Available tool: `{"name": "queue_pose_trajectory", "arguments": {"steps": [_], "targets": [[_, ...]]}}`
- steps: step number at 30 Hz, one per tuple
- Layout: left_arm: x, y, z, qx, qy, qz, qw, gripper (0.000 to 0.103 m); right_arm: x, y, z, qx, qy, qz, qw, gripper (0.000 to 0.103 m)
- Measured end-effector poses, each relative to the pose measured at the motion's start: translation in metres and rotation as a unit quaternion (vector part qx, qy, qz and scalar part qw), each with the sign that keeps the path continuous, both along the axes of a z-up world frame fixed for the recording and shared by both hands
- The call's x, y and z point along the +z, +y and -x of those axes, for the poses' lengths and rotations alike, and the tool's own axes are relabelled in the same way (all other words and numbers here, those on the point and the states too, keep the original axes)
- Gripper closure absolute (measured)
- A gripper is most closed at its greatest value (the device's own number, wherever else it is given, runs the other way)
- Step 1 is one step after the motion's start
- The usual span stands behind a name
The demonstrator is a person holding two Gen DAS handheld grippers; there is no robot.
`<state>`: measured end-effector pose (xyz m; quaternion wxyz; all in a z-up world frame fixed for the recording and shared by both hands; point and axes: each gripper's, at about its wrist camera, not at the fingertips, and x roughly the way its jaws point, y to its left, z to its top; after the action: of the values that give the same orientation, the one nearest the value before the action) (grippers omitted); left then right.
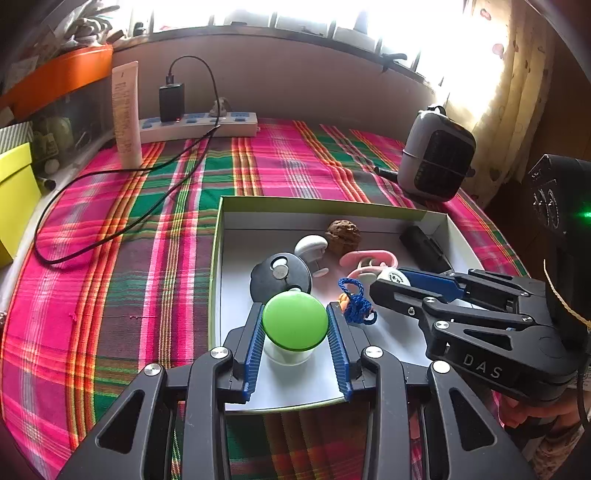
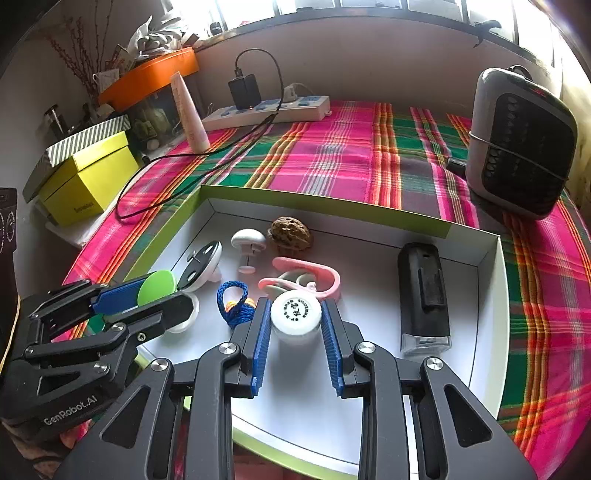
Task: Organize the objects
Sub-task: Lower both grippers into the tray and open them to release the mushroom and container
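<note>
Bright window (image 1: 295, 14) above plaid tablecloth (image 1: 110, 258)

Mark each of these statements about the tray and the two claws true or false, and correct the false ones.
1. The left claw grips a green-capped container. True.
2. The right claw is empty. False: it is closed on a white-capped bottle.
3. The walnut lies inside the white tray. True.
4. The black rectangular device sits on the plaid cloth outside the tray. False: it lies in the tray, near its right wall.
5. The power strip has nothing plugged in. False: a black charger is plugged into it.
</note>
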<state>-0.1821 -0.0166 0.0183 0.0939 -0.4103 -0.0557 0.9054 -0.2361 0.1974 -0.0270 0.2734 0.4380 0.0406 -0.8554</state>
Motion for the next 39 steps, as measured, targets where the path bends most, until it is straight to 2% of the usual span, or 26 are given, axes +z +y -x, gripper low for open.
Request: {"name": "queue_pose_trajectory", "arguments": {"steps": [26,30,33,39], "targets": [[-0.0002,0.0038,0.0004,-0.003,-0.001,0.005,1.0,0.07,-0.0017,-0.0027,-0.0002,0.002,-0.002,-0.004,1.0,0.074],[0.0001,0.0042,-0.0007,-0.002,0.001,0.006,1.0,0.069,-0.0018,-0.0033,-0.0004,0.003,-0.001,-0.008,1.0,0.074],[0.0015,0.0035,-0.0021,-0.001,0.003,0.002,1.0,0.064,-0.0019,-0.0026,-0.0009,0.0,-0.001,-0.006,1.0,0.074],[0.0019,0.0025,-0.0044,0.001,0.004,0.003,1.0,0.063,-0.0018,-0.0015,-0.0027,-0.003,-0.003,-0.007,1.0,0.074]]}}
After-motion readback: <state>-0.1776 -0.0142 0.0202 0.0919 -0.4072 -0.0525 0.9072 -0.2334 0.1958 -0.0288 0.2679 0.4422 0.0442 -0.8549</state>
